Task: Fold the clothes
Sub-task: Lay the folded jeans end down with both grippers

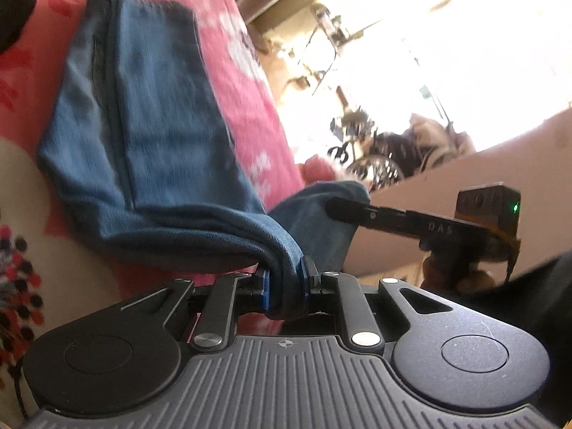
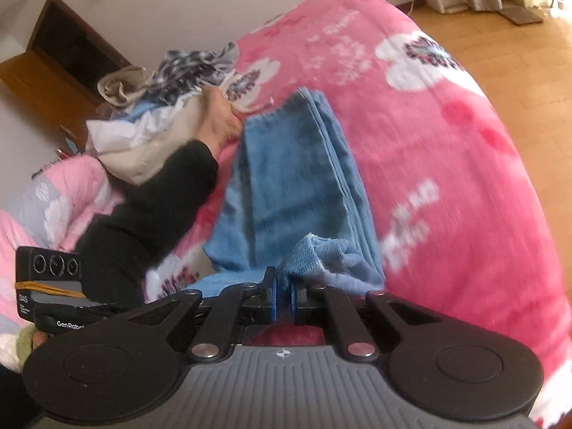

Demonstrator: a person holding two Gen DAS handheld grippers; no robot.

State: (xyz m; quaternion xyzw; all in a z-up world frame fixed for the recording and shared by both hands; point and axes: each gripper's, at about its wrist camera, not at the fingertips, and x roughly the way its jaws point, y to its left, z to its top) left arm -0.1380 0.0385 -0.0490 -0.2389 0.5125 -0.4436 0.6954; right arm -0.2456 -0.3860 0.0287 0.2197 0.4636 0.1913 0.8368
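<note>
While apparently doubled, garment fills grippers.

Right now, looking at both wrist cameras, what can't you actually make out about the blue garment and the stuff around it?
- Blue garment: motion blur in both views; its type is unclear.
- Its near edge: hidden inside the left gripper and the right gripper.
- Laundry pile, right wrist view: jumbled, partly behind a foot; separate items can't be counted.
- Window area, left wrist view: overexposed, washed out.
</note>
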